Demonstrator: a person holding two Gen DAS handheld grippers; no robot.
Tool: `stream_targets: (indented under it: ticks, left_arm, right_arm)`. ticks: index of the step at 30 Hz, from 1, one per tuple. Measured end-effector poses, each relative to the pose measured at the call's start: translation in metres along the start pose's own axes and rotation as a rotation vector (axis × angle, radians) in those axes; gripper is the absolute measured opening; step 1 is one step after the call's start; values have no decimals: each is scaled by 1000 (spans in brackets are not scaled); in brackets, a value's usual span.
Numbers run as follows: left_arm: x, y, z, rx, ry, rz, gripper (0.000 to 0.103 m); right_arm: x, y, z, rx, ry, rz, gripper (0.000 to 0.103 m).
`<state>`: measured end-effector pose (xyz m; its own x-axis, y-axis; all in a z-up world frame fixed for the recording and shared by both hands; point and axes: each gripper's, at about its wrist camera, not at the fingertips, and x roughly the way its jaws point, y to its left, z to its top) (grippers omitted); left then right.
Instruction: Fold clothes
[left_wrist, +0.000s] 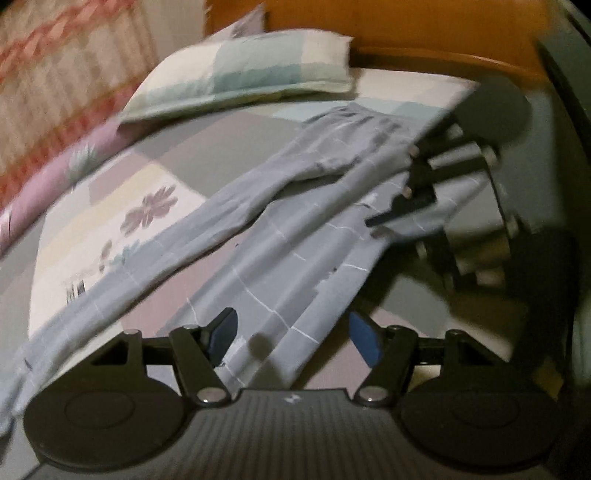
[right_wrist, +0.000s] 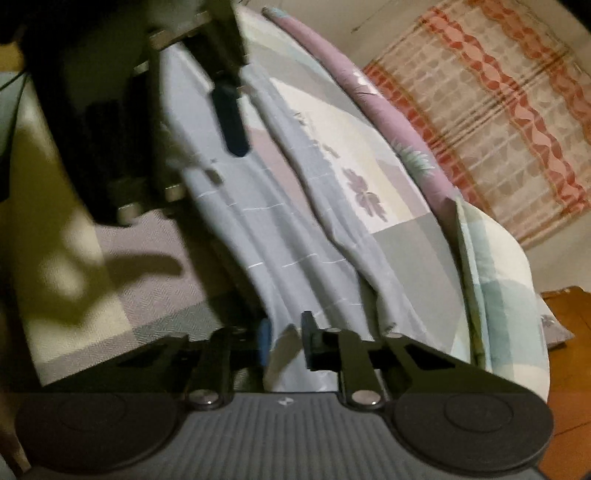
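- Item under work: a pair of grey-blue trousers (left_wrist: 280, 206) with a thin white check, lying stretched out on a bed (left_wrist: 207, 155) covered by a patchwork sheet in grey, cream and mauve with leaf prints.
- Condition: the two legs lie side by side with a dark gap between them; the cloth is creased along its length and not yet folded flat.
- Position: the waist end points toward the pillow (left_wrist: 243, 77) at the wooden headboard (left_wrist: 406, 26).
- Left gripper (left_wrist: 293, 339): jaws apart, blue pads on either side of a trouser leg, no visible pinch.
- Right gripper (right_wrist: 286, 341): jaws closed in on a bunched fold of the trousers, clenching the cloth.
- Background: a patterned curtain (right_wrist: 498, 122) in red and beige beyond the bed.
- Both views are blurred.
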<state>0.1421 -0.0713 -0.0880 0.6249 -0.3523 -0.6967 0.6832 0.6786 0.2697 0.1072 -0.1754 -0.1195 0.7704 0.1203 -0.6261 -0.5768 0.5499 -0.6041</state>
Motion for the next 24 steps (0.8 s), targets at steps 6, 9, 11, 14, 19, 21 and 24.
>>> stream_targets:
  ticks: [6,9,11,14,19,21,24]
  left_arm:
    - [-3,-27,-5,196,-23,59,44]
    - [-2,-26,-4,177,-3,16,8]
    - [-2,-24,-5,150,8,-17,4]
    - [-7,-26,-8,112,37,-90,1]
    - [-9,-35,-17,88,105,-187,2]
    - [-9,-38,-21,83,114,-182,6]
    - [-16,-35,-22,54,114,-167,13]
  right_arm:
    - [-16,-30,1,157,10,180,6]
    - [-18,-42,-2,224,27,279,5]
    - [-19,-46,-7,259,35,334,4]
    - [-22,-47,-14,292,53,396,3]
    - [-25,-34,-24,283,105,481,4]
    - [-21,-29,-29,296,129,489,6]
    - [-27,-38,-36,384,132,475,16]
